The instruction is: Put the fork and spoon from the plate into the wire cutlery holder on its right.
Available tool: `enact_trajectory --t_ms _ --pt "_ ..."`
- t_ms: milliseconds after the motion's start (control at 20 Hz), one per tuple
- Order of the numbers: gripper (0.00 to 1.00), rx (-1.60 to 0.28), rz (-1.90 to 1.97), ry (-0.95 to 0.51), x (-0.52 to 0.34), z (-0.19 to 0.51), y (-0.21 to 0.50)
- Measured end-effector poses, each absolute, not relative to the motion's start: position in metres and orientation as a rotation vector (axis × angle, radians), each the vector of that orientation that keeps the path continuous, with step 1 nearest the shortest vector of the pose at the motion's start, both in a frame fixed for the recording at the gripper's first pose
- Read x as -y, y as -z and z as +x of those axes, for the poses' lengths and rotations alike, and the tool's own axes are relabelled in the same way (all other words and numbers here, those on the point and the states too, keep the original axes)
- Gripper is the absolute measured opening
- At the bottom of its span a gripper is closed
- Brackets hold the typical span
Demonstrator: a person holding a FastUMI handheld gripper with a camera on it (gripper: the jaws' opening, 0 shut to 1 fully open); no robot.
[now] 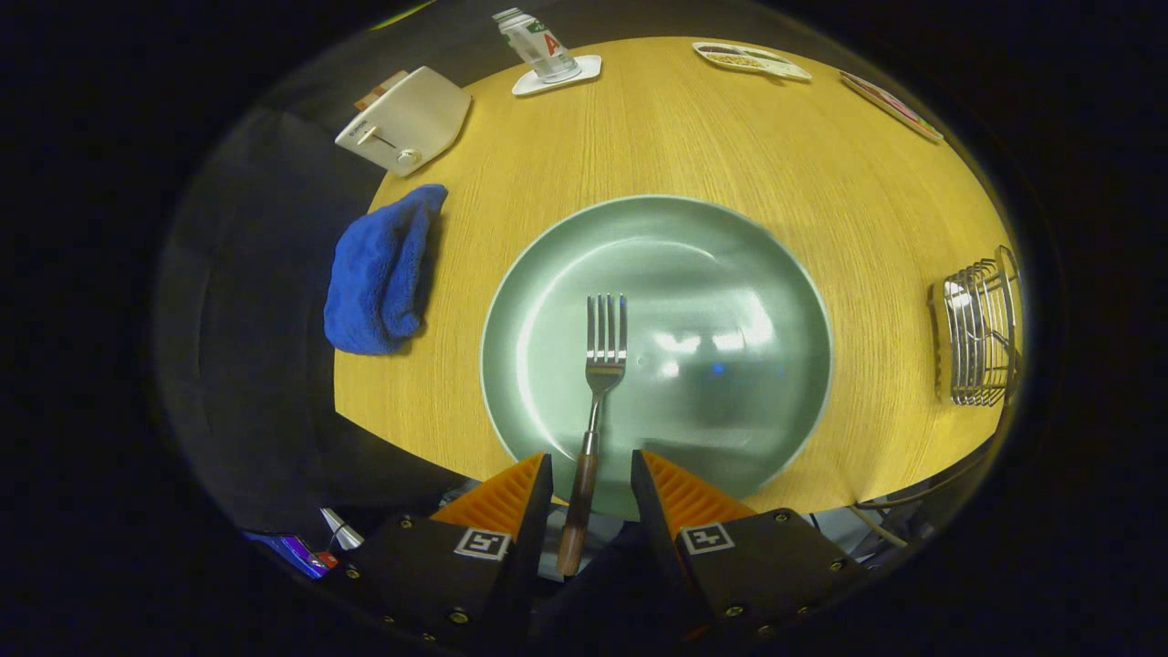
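A fork (pixel 604 347) with a brown wooden handle lies on the round metal plate (pixel 721 274), tines pointing away from me. Its handle runs back over the plate's near rim and down between my fingers. My gripper (pixel 591 467) is open around that handle: the left orange finger (pixel 511 497) is close beside it, while the right finger (pixel 680 497) stands apart with a clear gap. The wire cutlery holder (pixel 981 333) stands on the table to the right of the plate, well beyond my right finger.
A blue cloth (pixel 379 274) lies left of the plate on the wooden table (pixel 712 137). Behind it sit a white toaster (pixel 406 119) and a glass bottle (pixel 538 44) on a coaster. Flat cards (pixel 750 60) lie at the far edge. The table's near edge runs just under my fingers.
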State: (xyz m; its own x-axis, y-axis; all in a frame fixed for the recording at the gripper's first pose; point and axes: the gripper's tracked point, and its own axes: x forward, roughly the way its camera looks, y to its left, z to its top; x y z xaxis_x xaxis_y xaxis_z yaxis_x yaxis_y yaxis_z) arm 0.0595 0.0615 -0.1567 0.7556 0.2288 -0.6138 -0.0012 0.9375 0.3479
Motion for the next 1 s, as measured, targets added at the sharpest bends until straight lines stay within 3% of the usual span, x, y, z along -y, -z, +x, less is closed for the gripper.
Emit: enact_trajectory --t_ms 100,150,250,350,1000 --pt "0.53 -0.735 0.327 -0.106 -0.061 0.065 0.166" --pt "0.17 -0.754 0.327 -0.106 -0.061 0.065 0.170" --pt "0.16 -0.764 0.334 -0.093 -0.054 0.060 0.166" --pt "0.03 -0.763 0.350 -0.086 -0.053 0.064 0.171" --pt "0.03 -0.624 0.456 -0.083 -0.011 0.048 0.132"
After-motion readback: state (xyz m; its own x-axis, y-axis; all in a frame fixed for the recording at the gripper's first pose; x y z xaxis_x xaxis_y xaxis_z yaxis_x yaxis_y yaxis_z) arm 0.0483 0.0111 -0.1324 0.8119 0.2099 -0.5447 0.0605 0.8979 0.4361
